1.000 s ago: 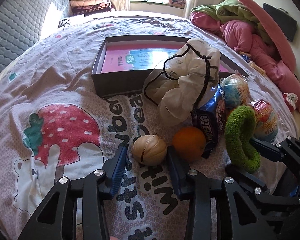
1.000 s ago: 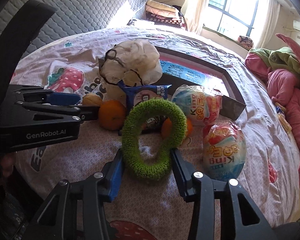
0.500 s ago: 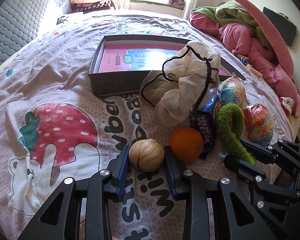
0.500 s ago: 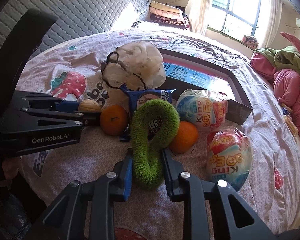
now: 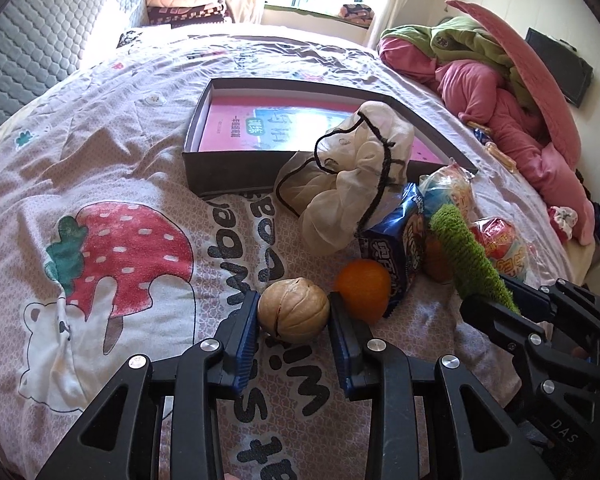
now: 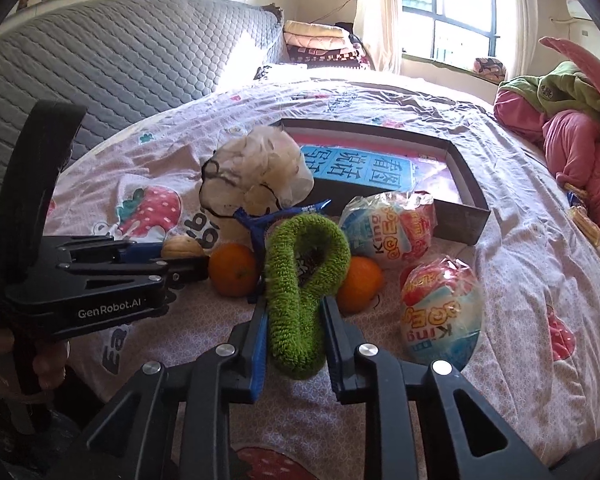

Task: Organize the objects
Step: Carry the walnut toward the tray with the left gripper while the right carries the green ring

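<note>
My left gripper (image 5: 293, 314) is shut on a brown walnut (image 5: 293, 315), held just above the strawberry bedspread; it also shows in the right wrist view (image 6: 182, 249). My right gripper (image 6: 294, 320) is shut on a green fuzzy ring (image 6: 304, 276), squeezed flat between its blue pads; the ring shows in the left wrist view (image 5: 466, 256). A dark open box (image 5: 228, 172) holding a pink and blue book lies behind the pile of objects, also in the right wrist view (image 6: 466, 184).
An orange (image 5: 362, 290), a blue snack pack (image 5: 400, 256), a white drawstring bag (image 5: 352, 184) and two wrapped toy eggs (image 6: 442, 316) (image 6: 388, 228) lie in front of the box. A second orange (image 6: 360, 280) sits behind the ring. Pink and green bedding (image 5: 500, 100) is piled at right.
Both grippers closed: the left on the walnut, the right on the green ring, squeezing it narrow. Both have lifted slightly from the bedspread.
</note>
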